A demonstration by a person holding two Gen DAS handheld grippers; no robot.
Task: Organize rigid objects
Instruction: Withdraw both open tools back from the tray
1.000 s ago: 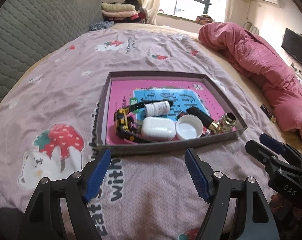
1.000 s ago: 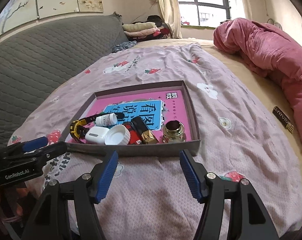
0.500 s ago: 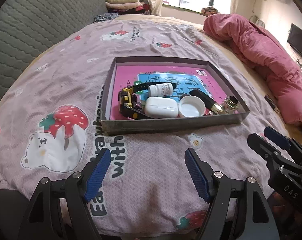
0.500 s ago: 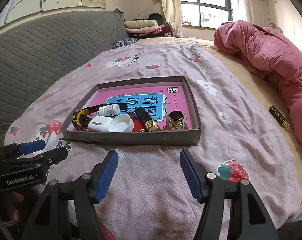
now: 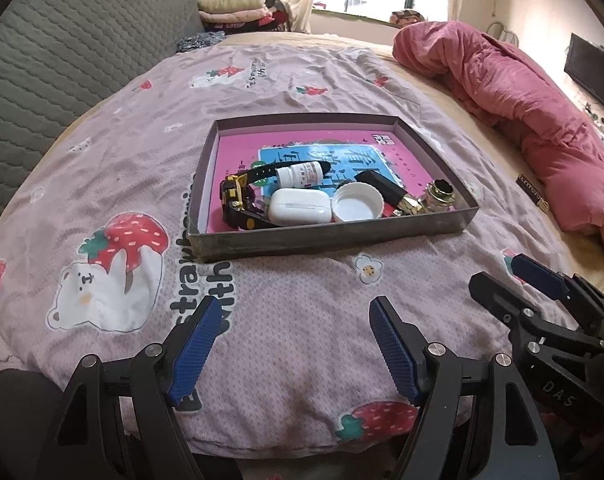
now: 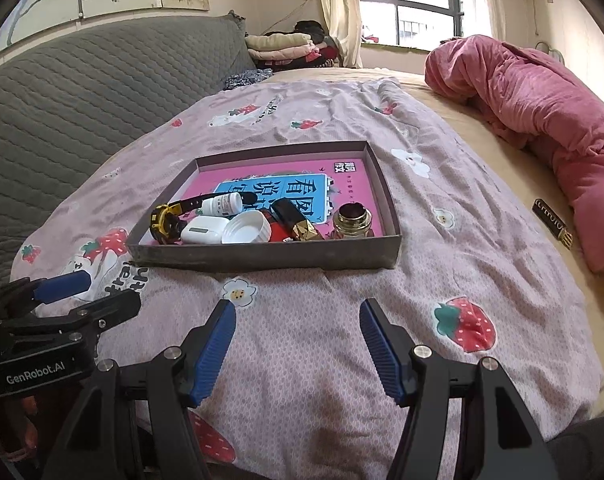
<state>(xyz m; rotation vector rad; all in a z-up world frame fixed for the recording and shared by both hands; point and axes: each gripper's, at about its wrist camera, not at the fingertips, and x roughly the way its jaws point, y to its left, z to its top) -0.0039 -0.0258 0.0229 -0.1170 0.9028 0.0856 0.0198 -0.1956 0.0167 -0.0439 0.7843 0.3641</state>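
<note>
Left wrist view. Left gripper [image 5: 296, 320]: fingers spread wide, nothing between them, held above the bedspread [image 5: 302, 344] short of the tray's near wall. Tray [image 5: 333, 236]: shallow grey box with a pink printed floor, at 12 o'clock from the gripper. Contents were bunched along the near wall. Watch [image 5: 238, 204], yellow and black, at the tray's 8 o'clock. Pill bottle [image 5: 302, 174], white, lay on its side over the watch strap. Earbud case [image 5: 300, 207], white, just beside the watch. Lid [image 5: 357, 208], white, open side up, touching the case. Lipstick [image 5: 385, 192], black and gold, lay aslant at 3 o'clock from the lid. Jar [image 5: 441, 196], brass-rimmed, stood in the near right corner. Right gripper [image 5: 513, 284]: at 4 o'clock of the frame, seen edge-on.

Right wrist view. Right gripper [image 6: 298, 320]: fingers wide apart, holding nothing, above the bedspread [image 6: 302, 340]. Tray [image 6: 262, 254] at 12 o'clock, well apart. Watch [image 6: 164, 222], bottle [image 6: 222, 205], case [image 6: 204, 230], lid [image 6: 246, 230], lipstick [image 6: 298, 220] and jar [image 6: 351, 220] sat in a row from left to right. Left gripper [image 6: 86, 292]: at 9 o'clock, fingers apart. Quilt [image 6: 541, 120], pink, at 2 o'clock.
</note>
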